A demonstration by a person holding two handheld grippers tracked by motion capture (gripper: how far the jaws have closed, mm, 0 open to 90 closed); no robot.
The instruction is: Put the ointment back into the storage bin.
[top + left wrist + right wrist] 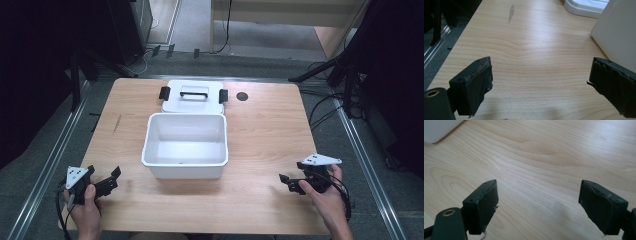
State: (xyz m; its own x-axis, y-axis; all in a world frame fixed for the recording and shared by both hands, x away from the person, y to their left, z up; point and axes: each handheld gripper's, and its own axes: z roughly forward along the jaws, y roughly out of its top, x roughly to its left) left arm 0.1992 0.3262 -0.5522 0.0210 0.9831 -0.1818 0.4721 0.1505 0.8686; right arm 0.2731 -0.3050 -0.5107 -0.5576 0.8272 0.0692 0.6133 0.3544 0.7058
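Pale wood table (260, 150), white bin (185, 145) mid-table, lid (192, 97) behind, grey carpet (350, 150), both grippers' fingers spread.

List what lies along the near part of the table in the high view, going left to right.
left gripper → white tub → right gripper

— What sits on the wooden table (260, 150)?

— A white open bin (185, 146) at the middle, and its lid (192, 97) lying flat just behind it — black handle up, a black clasp at each end.

— Anything else?

— A dark round hole (242, 96) right of the lid, and a grey scuff (116, 124) left of the bin.
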